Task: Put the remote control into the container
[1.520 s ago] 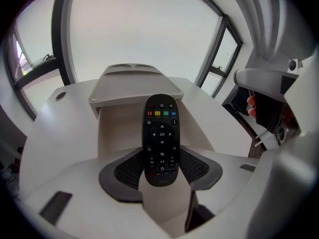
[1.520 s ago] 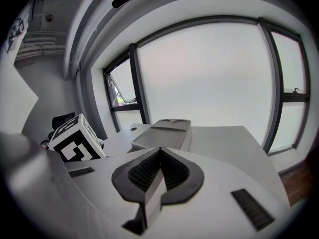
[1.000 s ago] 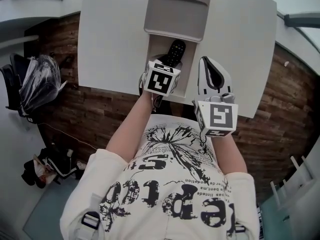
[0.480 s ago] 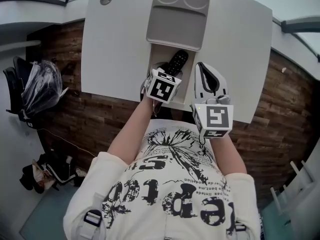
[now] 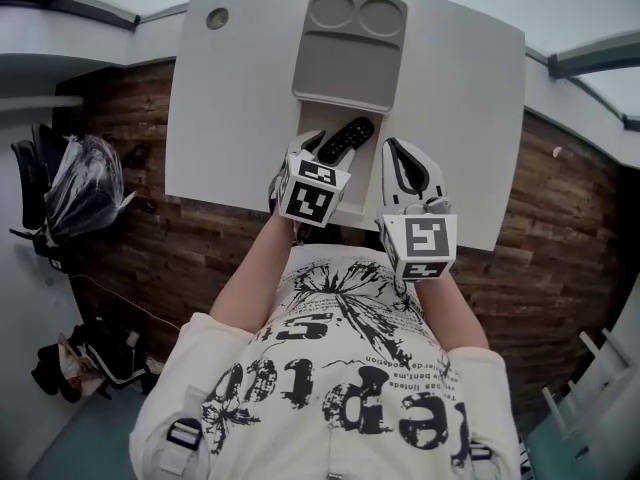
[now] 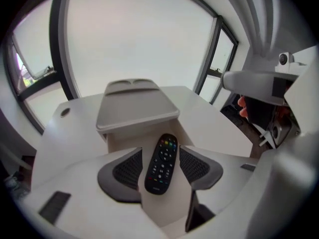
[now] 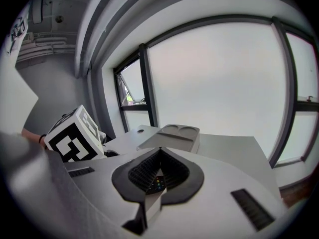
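Left gripper view: remote control (image 6: 161, 164) in container (image 6: 135, 108)

A white table (image 5: 230, 98) stands on a dark wood-plank floor (image 5: 570, 238). At its far side, tall dark-framed windows (image 7: 219, 83) give flat, pale daylight. A black chair (image 5: 28, 158) sits at the left.

Lid (image 5: 350, 53) over container's (image 5: 358, 175) far half; near half open

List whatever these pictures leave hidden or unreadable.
- Left gripper view: print on the remote's buttons is too small to read.
- Right gripper view: most of the remote is behind the shut right claw.
- Head view: the container's far part is under its grey cover.
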